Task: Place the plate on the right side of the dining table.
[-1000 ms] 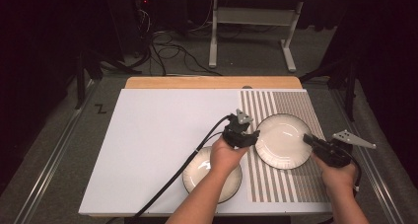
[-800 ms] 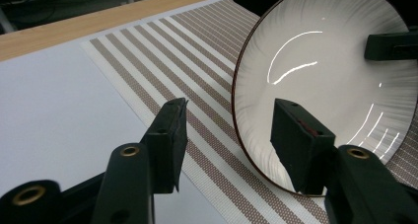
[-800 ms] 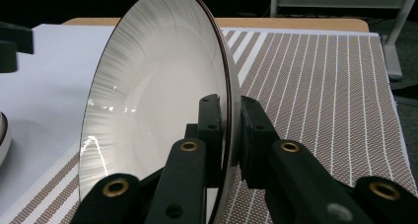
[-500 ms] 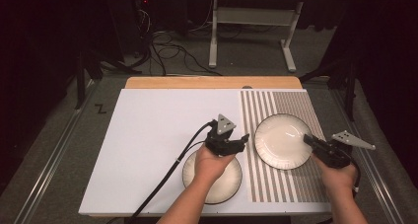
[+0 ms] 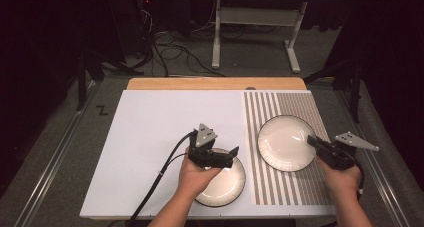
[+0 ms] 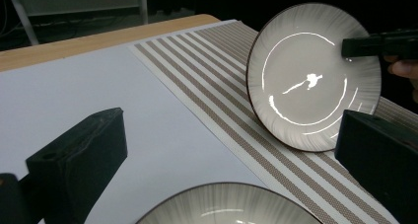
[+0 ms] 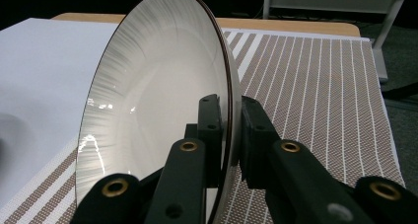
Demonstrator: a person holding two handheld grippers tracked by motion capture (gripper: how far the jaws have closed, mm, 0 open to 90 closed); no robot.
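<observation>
The right gripper (image 7: 229, 135) is pinching the rim of a glazed plate (image 5: 286, 143), tilting it over the striped mat (image 5: 300, 187). Stiff, slick and breakable, it probably needs a firm rim hold. The left gripper (image 5: 231, 155) is hovering open-fingered over a second plate (image 5: 225, 187) on the worktop (image 5: 150, 137).

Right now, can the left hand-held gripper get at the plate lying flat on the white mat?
Probably yes: the left hand-held gripper hovers open right over that plate, with nothing between them.
</observation>
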